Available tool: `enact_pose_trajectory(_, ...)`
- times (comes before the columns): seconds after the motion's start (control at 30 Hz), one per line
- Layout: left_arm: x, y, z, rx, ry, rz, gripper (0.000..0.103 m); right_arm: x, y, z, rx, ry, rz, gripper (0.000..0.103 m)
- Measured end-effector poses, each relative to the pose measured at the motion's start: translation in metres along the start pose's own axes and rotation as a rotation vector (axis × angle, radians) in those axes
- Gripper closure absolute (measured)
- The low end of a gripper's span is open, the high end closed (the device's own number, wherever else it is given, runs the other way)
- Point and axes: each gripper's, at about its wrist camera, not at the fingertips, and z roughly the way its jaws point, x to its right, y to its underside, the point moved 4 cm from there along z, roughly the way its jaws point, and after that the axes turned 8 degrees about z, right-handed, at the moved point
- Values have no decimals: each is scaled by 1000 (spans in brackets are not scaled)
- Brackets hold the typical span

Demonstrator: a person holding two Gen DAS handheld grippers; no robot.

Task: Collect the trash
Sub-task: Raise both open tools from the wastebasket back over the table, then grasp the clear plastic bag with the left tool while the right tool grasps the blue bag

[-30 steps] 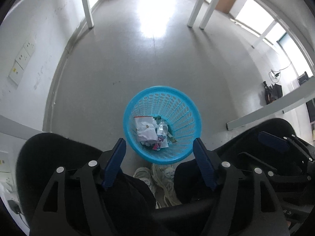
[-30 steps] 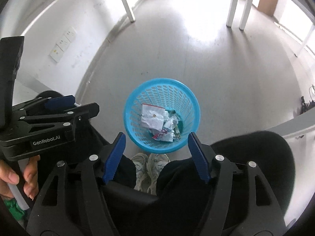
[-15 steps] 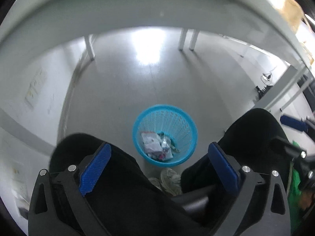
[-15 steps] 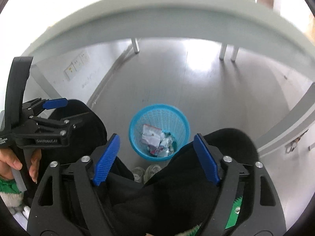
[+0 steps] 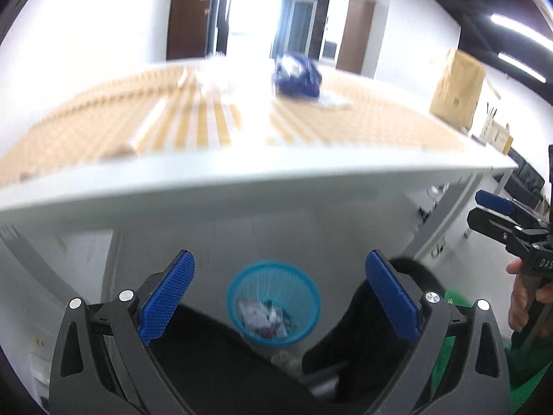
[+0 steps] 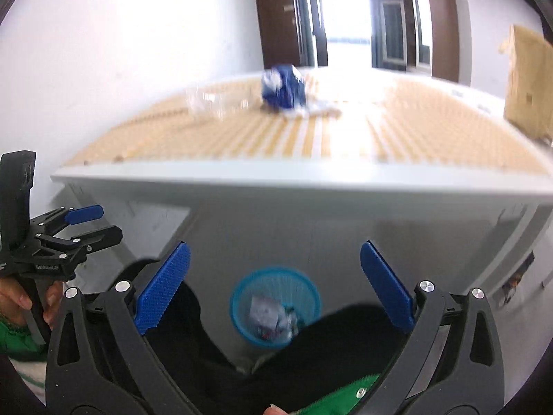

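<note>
A blue mesh basket [image 5: 273, 278] [image 6: 274, 280] holding crumpled wrappers stands on the floor under the table, between the person's knees. On the tabletop lie a crumpled blue wrapper [image 5: 297, 76] [image 6: 283, 86] and a clear plastic piece [image 5: 214, 83] [image 6: 207, 103], both blurred. My left gripper [image 5: 280, 297] is wide open and empty, raised to the height of the table edge. Beside it, my right gripper [image 6: 274, 288] is opening its jaws with nothing between them. Each gripper also shows in the other's view: the right gripper [image 5: 501, 221] and the left gripper [image 6: 69, 231].
The white table edge [image 5: 242, 186] [image 6: 311, 176] crosses both views, and a beige checked cloth covers the top. A brown paper bag [image 5: 456, 90] [image 6: 528, 93] stands at the table's far right. The person's black-trousered legs flank the basket. Doors and a bright window lie beyond.
Both grippers have risen from below the table to above its edge and tilted up, so the tabletop now shows. Both jaws stand wider. The basket looks smaller and farther away.
</note>
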Motion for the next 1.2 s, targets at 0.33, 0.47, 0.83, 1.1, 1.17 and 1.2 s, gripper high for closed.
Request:
enact_pose_trajectory(0.33,-24,-49,2,80,-32,-67,6,-4,-48,18,58,-18,12,9)
enact_pose_trajectory(0.47,-35,-63,3,94,-44,-84,6,-1,-60,34,61,-17,12,9)
enact_pose_trajectory(0.83,-61,-107,31,87,-55,-112,6,7,-103,76,50,-30,32,16)
enact_pose_trajectory(1.1,-83,-149,60,70,-43,-165,6,10,-157,123,-2,-5,24,25)
enact_pose_trajectory(1.17,-89,-155,68,53,-51,-179,6,11,-167,134,-15,-4,22,27)
enact_pose_trajectory(1.2,-93,-158,74,42,-52,-189,6,11,-171,142,-31,-8,25,29)
